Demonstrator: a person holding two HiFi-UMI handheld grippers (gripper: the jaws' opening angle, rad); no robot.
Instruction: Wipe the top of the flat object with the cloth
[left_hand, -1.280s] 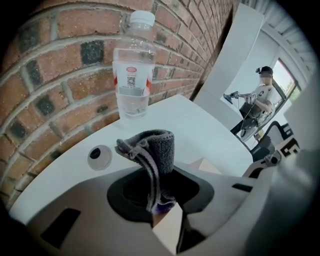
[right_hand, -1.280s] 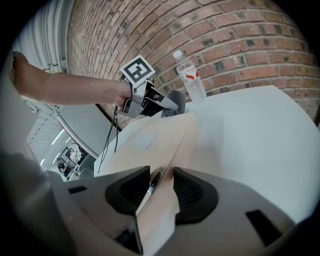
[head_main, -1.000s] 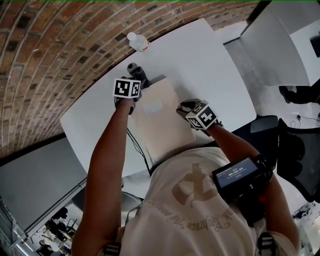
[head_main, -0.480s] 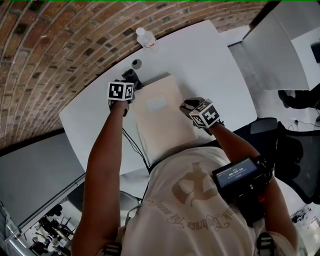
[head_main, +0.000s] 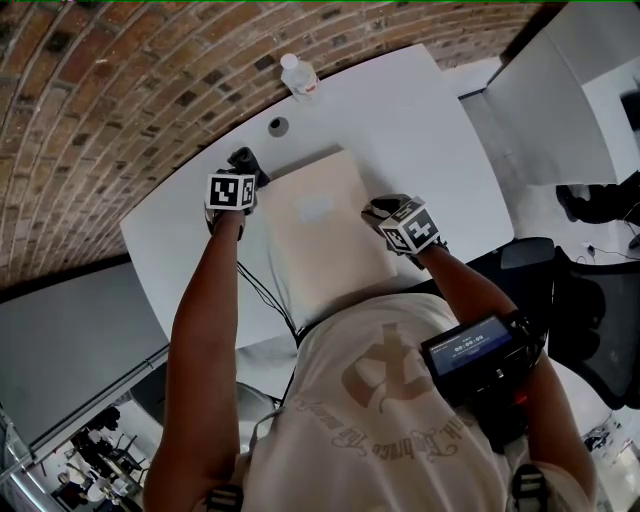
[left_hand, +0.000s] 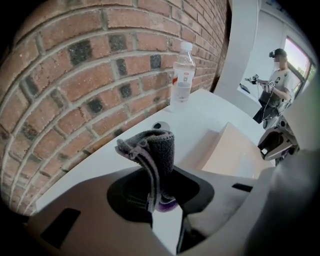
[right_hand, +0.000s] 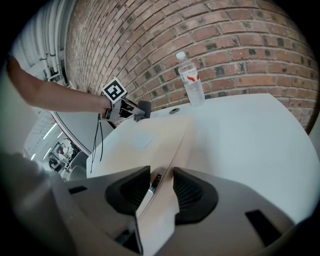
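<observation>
Left gripper (left_hand: 160, 192) tight on cloth (left_hand: 152, 150) beside flat object (head_main: 320, 235), right gripper (right_hand: 161, 185) tight on its right edge

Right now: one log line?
left gripper: shut on cloth, left of flat object | right gripper: shut on flat object edge | cloth: not on top

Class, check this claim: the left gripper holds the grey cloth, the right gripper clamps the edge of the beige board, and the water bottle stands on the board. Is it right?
Not quite. The water bottle stands on the white table, by the brick wall and apart from the board, as the head view shows. The rest is right.
</observation>
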